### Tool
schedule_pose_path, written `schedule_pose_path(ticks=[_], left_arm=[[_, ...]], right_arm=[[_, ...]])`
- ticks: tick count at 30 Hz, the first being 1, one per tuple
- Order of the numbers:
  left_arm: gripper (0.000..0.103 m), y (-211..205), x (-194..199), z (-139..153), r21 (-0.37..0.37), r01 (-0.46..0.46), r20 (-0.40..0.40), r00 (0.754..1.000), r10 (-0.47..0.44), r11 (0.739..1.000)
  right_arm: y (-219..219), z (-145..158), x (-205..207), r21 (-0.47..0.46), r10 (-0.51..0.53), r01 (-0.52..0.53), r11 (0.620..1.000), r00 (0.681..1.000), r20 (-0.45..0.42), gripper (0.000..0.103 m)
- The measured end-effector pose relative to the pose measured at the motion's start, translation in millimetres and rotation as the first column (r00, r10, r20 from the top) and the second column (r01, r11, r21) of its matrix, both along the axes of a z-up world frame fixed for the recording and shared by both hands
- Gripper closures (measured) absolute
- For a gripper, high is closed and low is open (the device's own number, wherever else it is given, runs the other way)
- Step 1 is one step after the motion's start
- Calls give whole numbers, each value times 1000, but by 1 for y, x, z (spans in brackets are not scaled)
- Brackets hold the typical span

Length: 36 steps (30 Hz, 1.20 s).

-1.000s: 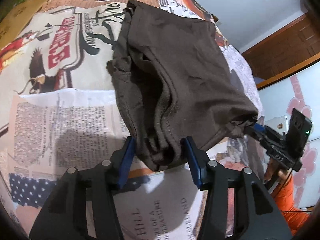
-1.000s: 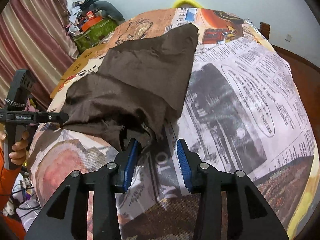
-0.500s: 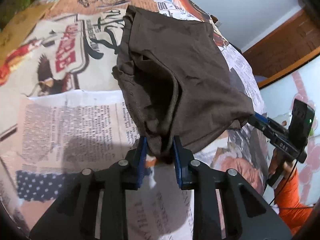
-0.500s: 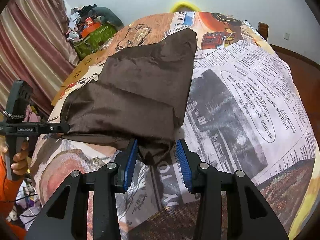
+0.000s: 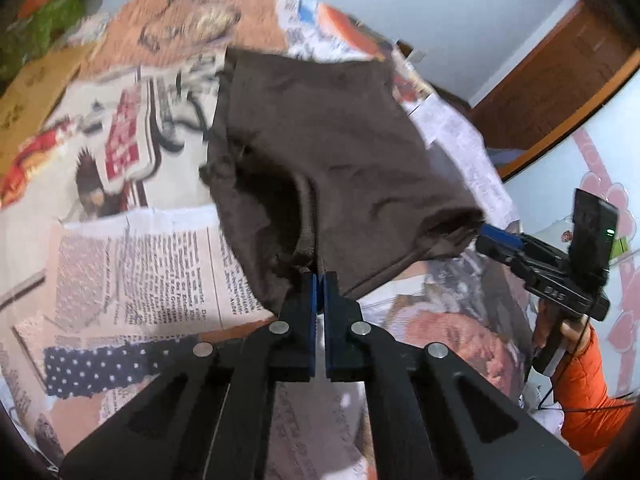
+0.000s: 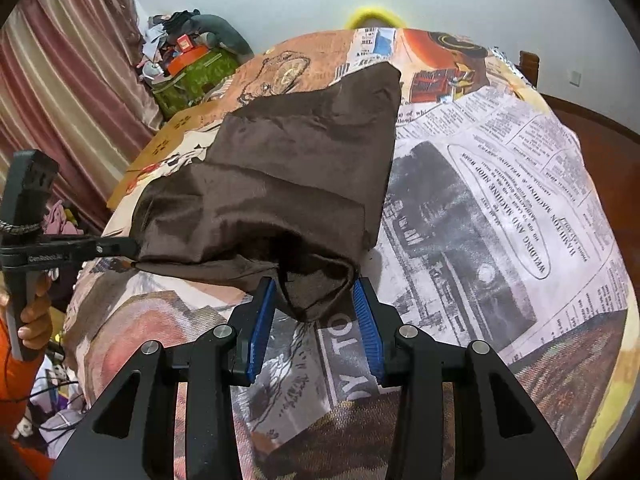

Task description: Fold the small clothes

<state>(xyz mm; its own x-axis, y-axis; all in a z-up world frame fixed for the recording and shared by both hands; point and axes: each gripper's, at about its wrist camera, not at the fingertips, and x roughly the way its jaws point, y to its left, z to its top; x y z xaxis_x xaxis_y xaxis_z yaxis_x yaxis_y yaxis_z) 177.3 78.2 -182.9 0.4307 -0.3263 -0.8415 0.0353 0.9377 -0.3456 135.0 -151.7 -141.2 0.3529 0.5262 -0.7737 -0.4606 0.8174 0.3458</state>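
Note:
A small brown garment (image 5: 328,140) lies on a bed cover printed like newspaper (image 5: 132,264). My left gripper (image 5: 320,280) is shut on the garment's near corner and holds that edge lifted off the cover. In the right wrist view the garment (image 6: 288,160) sags toward me and its other near corner hangs between the blue pads of my right gripper (image 6: 314,292). Those jaws stand apart and do not press the cloth. The left gripper (image 6: 132,246) shows at the garment's left edge, and the right gripper (image 5: 486,234) at its right corner.
The bed cover (image 6: 480,220) stretches wide to the right of the garment. A heap of clothes and a green bag (image 6: 192,68) sit by the curtain (image 6: 60,80) at the back left. A hand in an orange sleeve (image 5: 584,384) holds the right gripper. Wooden furniture (image 5: 552,92) stands beyond.
The left jaws have closed on the garment's near corner and risen, lifting that edge. The cloth has slid in between the right gripper's pads. The right gripper has kept still.

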Motion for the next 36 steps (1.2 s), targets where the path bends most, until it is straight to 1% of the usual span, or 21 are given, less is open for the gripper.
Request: schedule_pose_path(ticks=[4,7,10,13,15,16,17,18,19,20,22,23,25,29,32,34,35,36], left_arm=[[102,0,-14,22,3,0,54,999,0,1000],[102,5,-25,29,1,-12,60,998,12,1000],[102,10,-31,19,12,-25,20,1000,24,1000],[102,16,-33,0,39,-47,-43,998,48,998],[99,21,-34,-10,41,-62,-73,995,65,997],[95,24,-34,-14,32,-70,-87,994,73,997],[86,27,-34,-15,27,-78,-93,992,80,997],[81,29,-34,-15,23,-84,-91,992,86,996],[69,31,-34,-14,22,-88,-82,993,90,996],[60,32,-33,-12,21,-89,-73,993,90,996],[53,32,-28,-10,16,-82,-60,995,83,996],[50,31,-25,-10,10,-77,-62,995,77,997],[48,30,-17,-17,-11,-70,-83,994,69,997],[48,29,-2,-41,-85,-71,-155,986,57,994],[48,27,3,-44,-109,-66,-139,989,51,992],[48,29,6,-48,-193,-75,-145,988,47,978],[48,30,7,-49,-211,-77,-148,988,46,974],[48,29,8,-50,-212,-76,-145,988,45,974]], right_arm=[[-5,5,-2,2,-14,14,1000,1000,14,66],[-6,7,-4,8,-19,19,1000,1000,18,66],[-5,9,-7,11,-13,13,1000,1000,22,66],[-3,8,-10,3,2,-2,1000,1000,18,66],[-2,8,-12,3,10,-10,1000,1000,15,66],[-1,8,-13,3,12,-12,1000,1000,14,66],[-1,8,-14,-1,12,-12,1000,1000,15,66],[-1,8,-14,-7,11,-11,1000,1000,18,66],[-1,9,-14,-12,9,-9,1000,1000,22,63],[-2,9,-14,-18,6,-6,1000,1000,27,58],[-3,10,-13,-26,3,-3,1000,1000,30,53],[-4,9,-13,-31,2,-2,1000,1000,28,49],[-5,4,-11,-38,0,1,999,1000,16,47],[-4,-7,-8,-22,-7,6,1000,1000,-24,47],[-2,-13,-4,-29,-13,12,1000,1000,-22,47],[0,-15,-2,-33,-10,10,999,1000,-14,47],[1,-16,0,-33,-5,5,999,1000,-15,47],[2,-17,1,-34,-2,1,999,1000,-16,47]])
